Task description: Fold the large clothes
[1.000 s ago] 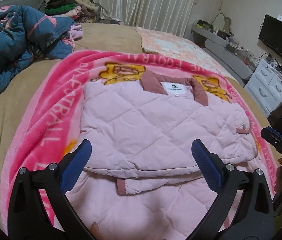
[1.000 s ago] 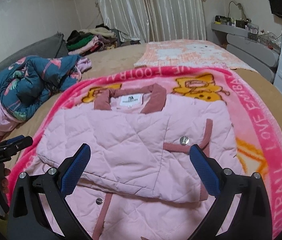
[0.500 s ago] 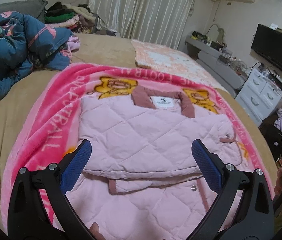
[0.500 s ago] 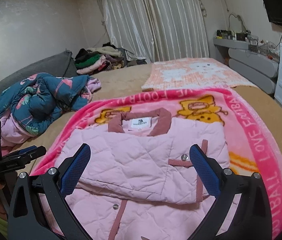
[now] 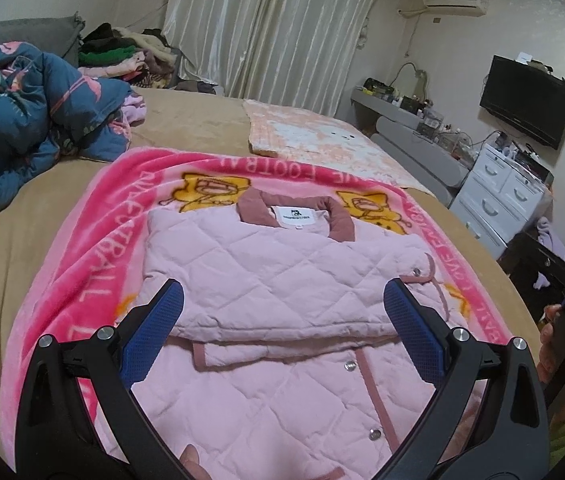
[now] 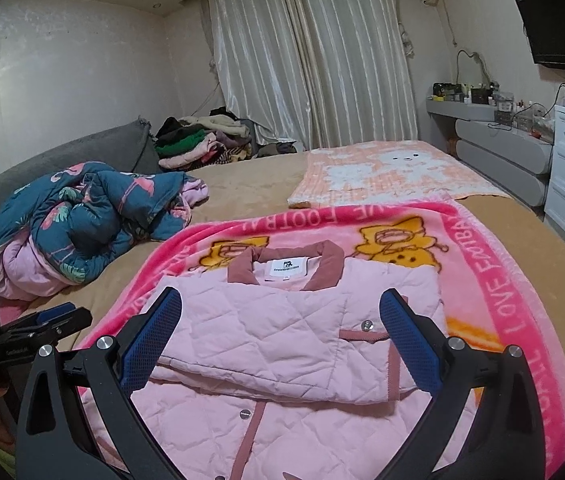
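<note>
A pink quilted jacket [image 5: 282, 280] with a dusty-rose collar lies flat on a bright pink blanket [image 5: 94, 264] on the bed, its sleeves folded across the chest. It also shows in the right wrist view [image 6: 274, 332]. My left gripper [image 5: 282, 320] is open and empty, held above the jacket's lower half. My right gripper [image 6: 280, 324] is open and empty, also above the jacket's lower half. Each gripper shows at the edge of the other's view: the right one [image 5: 562, 280], the left one [image 6: 42, 320].
A crumpled blue floral quilt [image 5: 22, 120] lies at the left of the bed. A peach blanket [image 5: 314, 140] lies beyond the pink one. A clothes pile [image 6: 198, 140] sits by the curtains. White drawers [image 5: 502, 200] and a TV [image 5: 526, 100] stand at the right.
Both grippers have lifted and drawn back from the jacket, so more of the room shows. The jacket has not moved. Both stay open.
</note>
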A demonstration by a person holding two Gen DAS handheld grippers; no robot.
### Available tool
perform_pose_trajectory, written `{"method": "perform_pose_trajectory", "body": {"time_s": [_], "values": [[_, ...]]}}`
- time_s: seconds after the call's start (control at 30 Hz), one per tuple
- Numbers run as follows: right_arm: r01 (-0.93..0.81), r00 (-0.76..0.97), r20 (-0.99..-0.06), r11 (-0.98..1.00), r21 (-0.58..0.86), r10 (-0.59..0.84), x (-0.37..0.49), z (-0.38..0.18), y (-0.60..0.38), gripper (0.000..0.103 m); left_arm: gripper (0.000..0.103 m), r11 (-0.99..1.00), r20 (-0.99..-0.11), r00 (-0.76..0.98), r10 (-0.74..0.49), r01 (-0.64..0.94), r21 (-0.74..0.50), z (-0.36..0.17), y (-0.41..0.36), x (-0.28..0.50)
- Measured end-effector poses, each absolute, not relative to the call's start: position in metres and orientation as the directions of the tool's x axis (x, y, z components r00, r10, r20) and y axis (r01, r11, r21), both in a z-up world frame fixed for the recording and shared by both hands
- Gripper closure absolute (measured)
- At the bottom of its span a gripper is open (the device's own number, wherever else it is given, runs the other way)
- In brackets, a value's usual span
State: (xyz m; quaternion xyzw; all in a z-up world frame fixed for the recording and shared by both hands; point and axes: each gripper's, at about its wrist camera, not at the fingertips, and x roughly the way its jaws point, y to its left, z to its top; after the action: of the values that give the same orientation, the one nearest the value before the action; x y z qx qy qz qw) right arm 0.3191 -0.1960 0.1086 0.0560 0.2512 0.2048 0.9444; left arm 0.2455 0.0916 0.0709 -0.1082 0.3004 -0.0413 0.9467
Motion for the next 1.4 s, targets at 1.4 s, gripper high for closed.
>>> {"method": "perform_pose_trajectory", "body": {"time_s": [1.4], "values": [[-0.331,0.756,-0.522,0.919,0.214,0.394,0.186,0.067,-0.238,0.004,0.009,0.978,-0.584,0.803,-0.12,-0.006,-0.21,0.058,0.065,0.113]]}}
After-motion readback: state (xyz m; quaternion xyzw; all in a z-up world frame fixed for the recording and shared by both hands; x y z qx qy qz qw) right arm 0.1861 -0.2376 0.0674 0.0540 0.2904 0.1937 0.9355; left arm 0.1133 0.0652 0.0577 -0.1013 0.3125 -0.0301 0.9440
